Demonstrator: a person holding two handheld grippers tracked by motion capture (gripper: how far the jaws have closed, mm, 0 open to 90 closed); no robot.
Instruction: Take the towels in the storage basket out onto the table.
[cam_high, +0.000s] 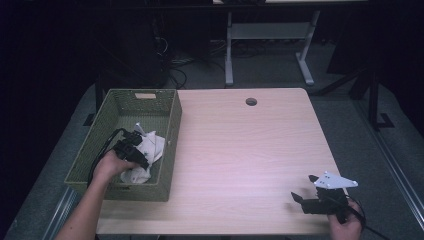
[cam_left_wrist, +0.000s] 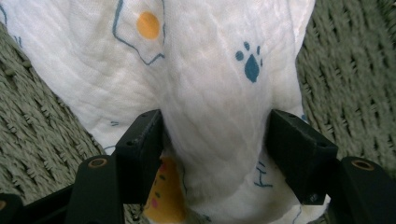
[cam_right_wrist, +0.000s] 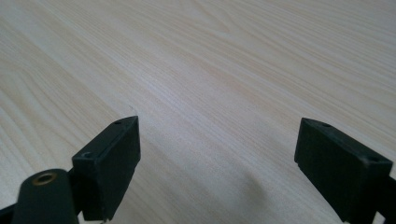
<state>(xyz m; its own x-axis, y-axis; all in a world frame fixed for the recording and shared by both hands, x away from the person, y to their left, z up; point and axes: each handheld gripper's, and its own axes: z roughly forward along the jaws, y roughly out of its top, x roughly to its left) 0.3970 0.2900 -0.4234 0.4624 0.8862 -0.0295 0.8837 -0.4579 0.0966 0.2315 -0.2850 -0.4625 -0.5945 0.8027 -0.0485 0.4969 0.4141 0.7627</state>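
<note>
Printed muslin cloth: white, crinkled, soft, with blue paw print and orange dot; lower folds hidden behind jaws. It lies bunched in the green woven basket at the table's left edge. Left hand-held gripper: jaws clenched on a fold of the cloth. Right hand-held gripper: jaws spread wide, holding nothing, near the table's front right corner over pale wood-grain surface.
</note>
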